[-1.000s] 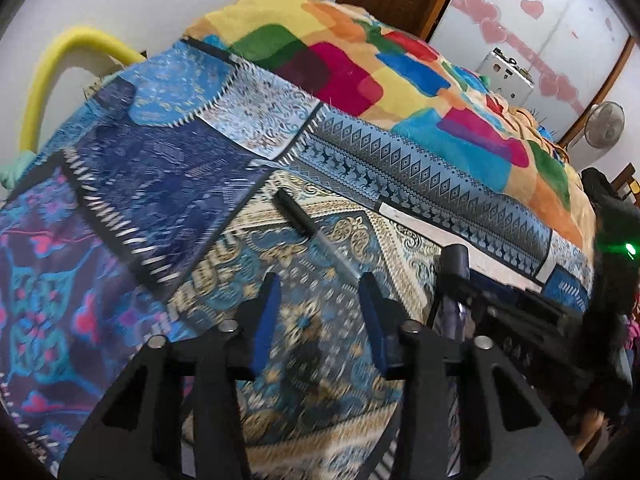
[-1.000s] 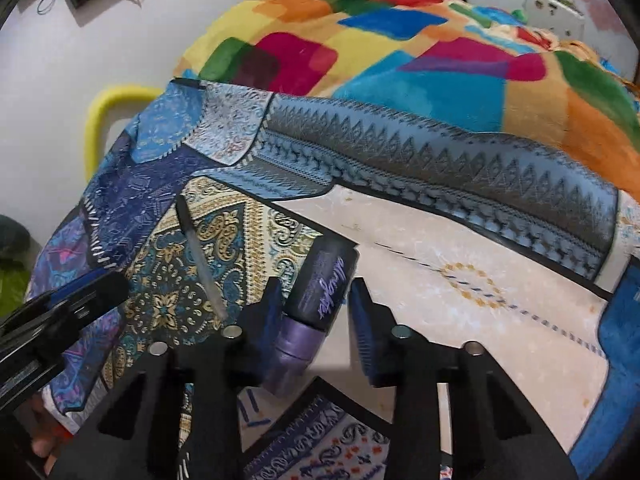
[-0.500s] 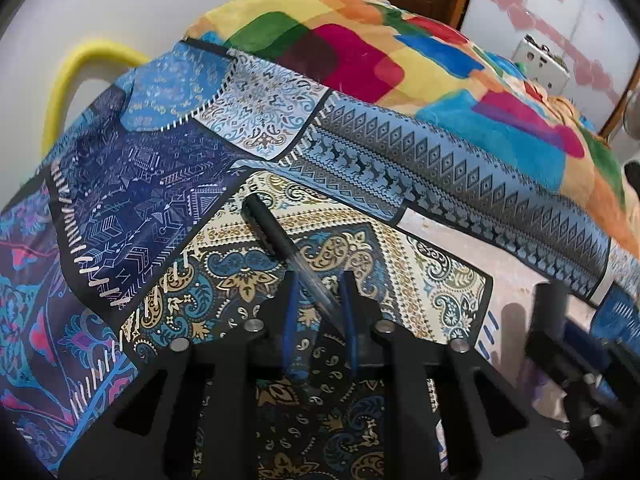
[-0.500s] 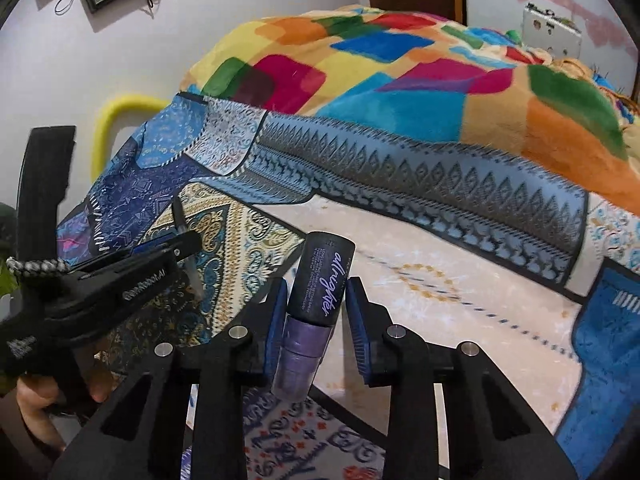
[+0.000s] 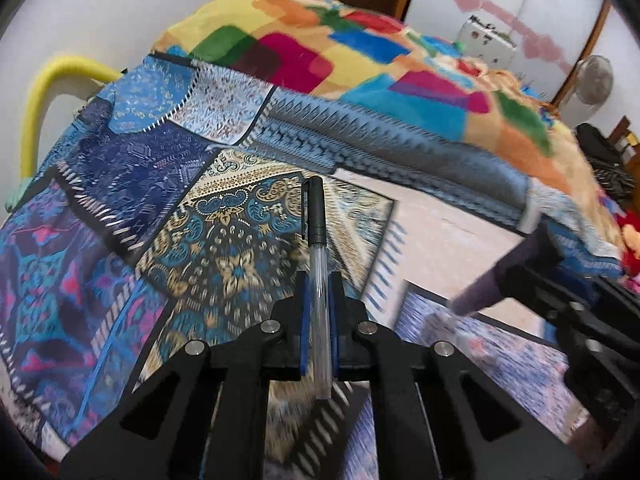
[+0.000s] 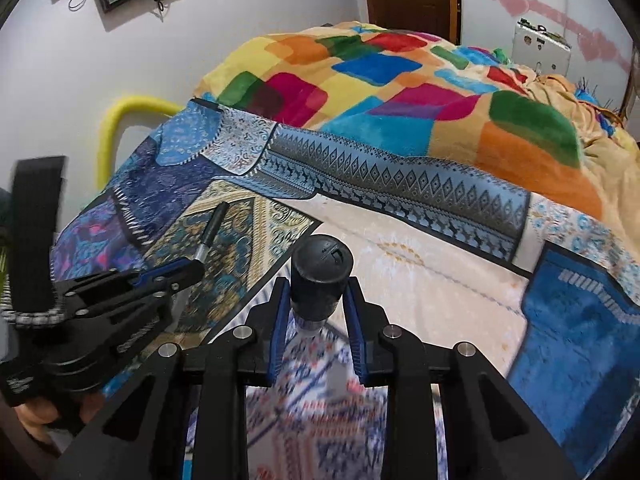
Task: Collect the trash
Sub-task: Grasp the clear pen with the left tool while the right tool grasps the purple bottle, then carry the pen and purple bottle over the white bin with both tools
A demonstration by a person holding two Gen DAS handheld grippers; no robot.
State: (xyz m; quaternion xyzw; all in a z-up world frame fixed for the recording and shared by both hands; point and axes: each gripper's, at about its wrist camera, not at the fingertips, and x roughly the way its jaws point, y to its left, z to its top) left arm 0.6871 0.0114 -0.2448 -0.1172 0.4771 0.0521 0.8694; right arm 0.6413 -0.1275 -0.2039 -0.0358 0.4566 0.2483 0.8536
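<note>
Pen (image 5: 318,264) stands lengthwise in the tightly closed left gripper (image 5: 319,322), its capped end pointing away above the patterned bedspread (image 5: 224,248), while the right gripper (image 6: 317,312) beside it clamps a dark bottle (image 6: 320,280).

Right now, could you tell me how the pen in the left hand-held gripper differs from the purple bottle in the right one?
The pen is thin, with a clear barrel and a black cap; the purple bottle is much thicker, with a broad black cap.
The left hand-held gripper is nearly fully shut on the pen; the right hand-held gripper stands wider around the bottle.
The pen's cap points away from its camera; the bottle's cap tilts toward its own.
Both are clamped and off the patterned bedspread.
</note>
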